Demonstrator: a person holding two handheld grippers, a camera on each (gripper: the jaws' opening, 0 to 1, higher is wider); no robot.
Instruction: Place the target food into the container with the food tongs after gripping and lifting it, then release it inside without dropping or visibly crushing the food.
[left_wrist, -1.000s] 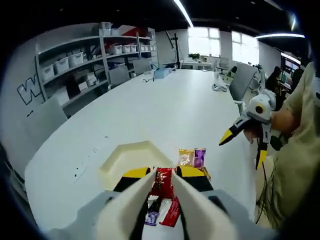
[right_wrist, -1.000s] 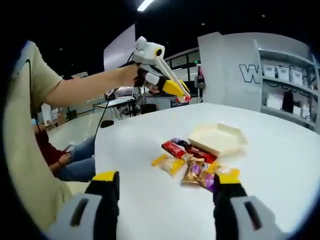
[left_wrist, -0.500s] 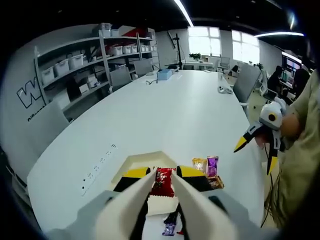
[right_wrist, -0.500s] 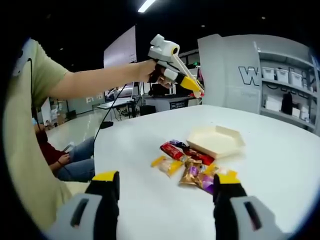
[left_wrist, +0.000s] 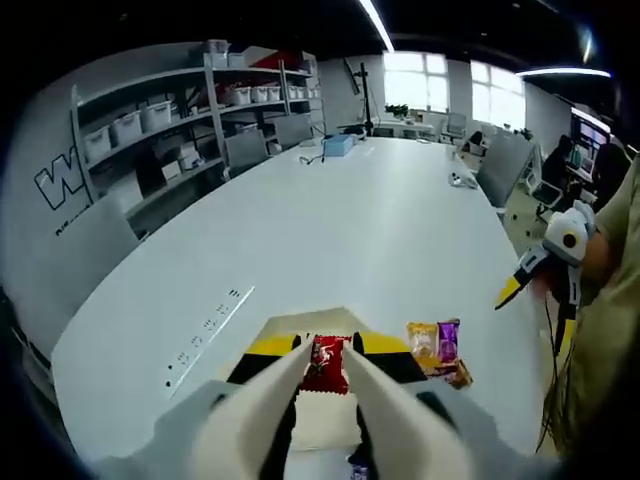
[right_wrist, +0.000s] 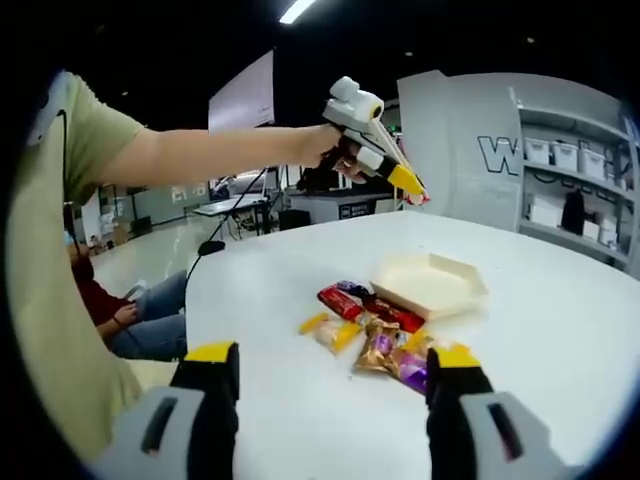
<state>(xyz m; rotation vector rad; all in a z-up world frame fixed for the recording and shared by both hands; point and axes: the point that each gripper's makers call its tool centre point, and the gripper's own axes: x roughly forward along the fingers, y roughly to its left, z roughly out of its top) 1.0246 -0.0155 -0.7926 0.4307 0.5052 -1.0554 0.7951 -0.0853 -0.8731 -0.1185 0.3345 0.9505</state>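
Note:
My left gripper (left_wrist: 325, 347) is shut on a small red snack packet (left_wrist: 325, 363) and holds it in the air over the cream hexagonal tray (left_wrist: 322, 428). In the right gripper view, the left gripper (right_wrist: 411, 187) hangs high above the tray (right_wrist: 430, 283), with the red packet (right_wrist: 424, 198) at its yellow tips. My right gripper (right_wrist: 330, 375) stands open near the table's edge, nothing between its jaws. It appears open at the right of the left gripper view (left_wrist: 535, 315). Loose wrapped snacks (right_wrist: 375, 330) lie beside the tray.
The pile holds red packets (right_wrist: 343, 300), a yellow one (right_wrist: 330, 332), and gold and purple ones (left_wrist: 436, 342). The long white table (left_wrist: 370, 220) stretches far ahead. Shelves with bins (left_wrist: 160, 130) line the wall. A seated person (right_wrist: 140, 320) is beyond the table's edge.
The left gripper has carried the red packet higher and across, from beside the snack pile to above the tray. The right gripper has stayed open and still.

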